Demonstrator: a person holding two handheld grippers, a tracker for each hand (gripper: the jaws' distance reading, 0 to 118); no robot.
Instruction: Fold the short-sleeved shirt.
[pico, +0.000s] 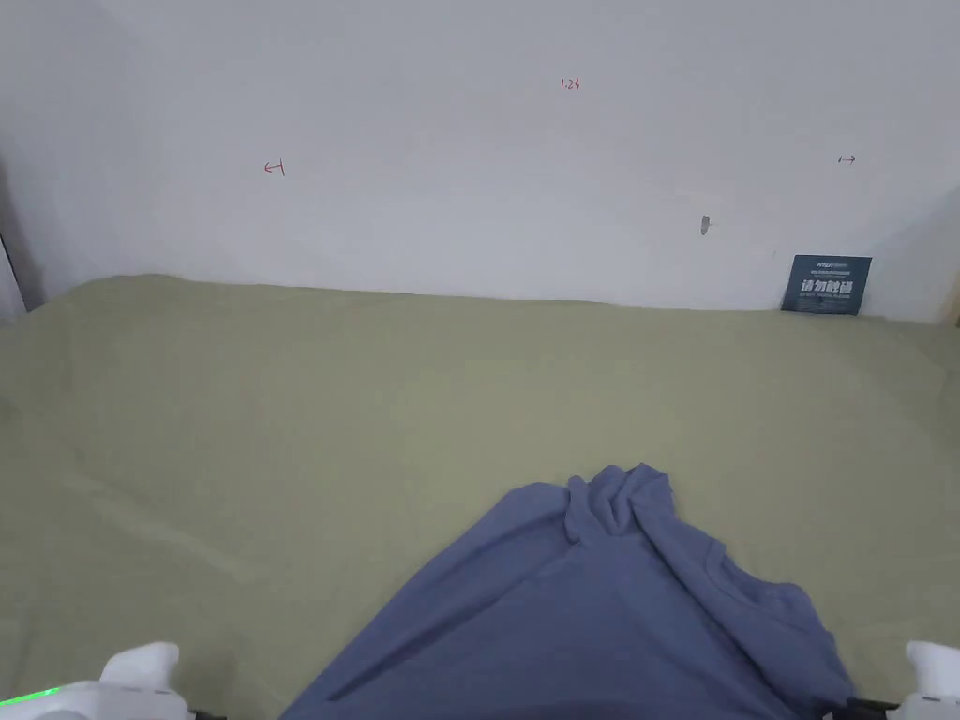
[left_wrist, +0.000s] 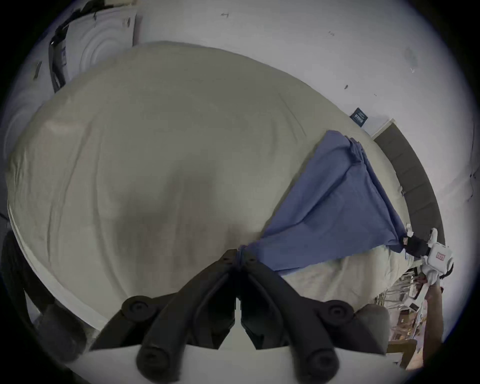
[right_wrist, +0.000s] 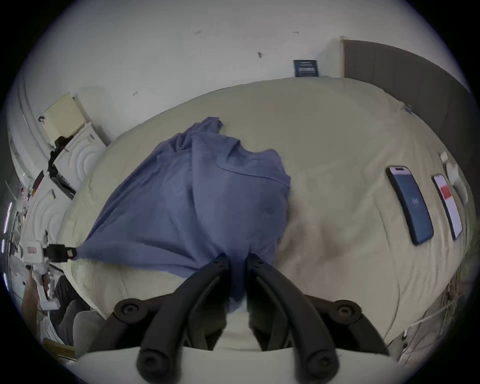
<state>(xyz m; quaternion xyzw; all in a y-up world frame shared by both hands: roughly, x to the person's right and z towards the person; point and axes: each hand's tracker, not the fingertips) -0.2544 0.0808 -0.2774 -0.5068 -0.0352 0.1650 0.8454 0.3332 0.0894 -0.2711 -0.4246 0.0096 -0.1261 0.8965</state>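
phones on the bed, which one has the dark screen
The phone nearer the blue shirt: its screen is dark blue. The other phone, farther toward the bed's edge, shows white with a red patch.

place: you are in a bedroom used as a work room | bed (pico: 281, 403) with a green sheet against a plain white wall (pico: 469, 187) | two phones (right_wrist: 410, 205) lie on the bed | messy desks (right_wrist: 39, 197) stand at the side
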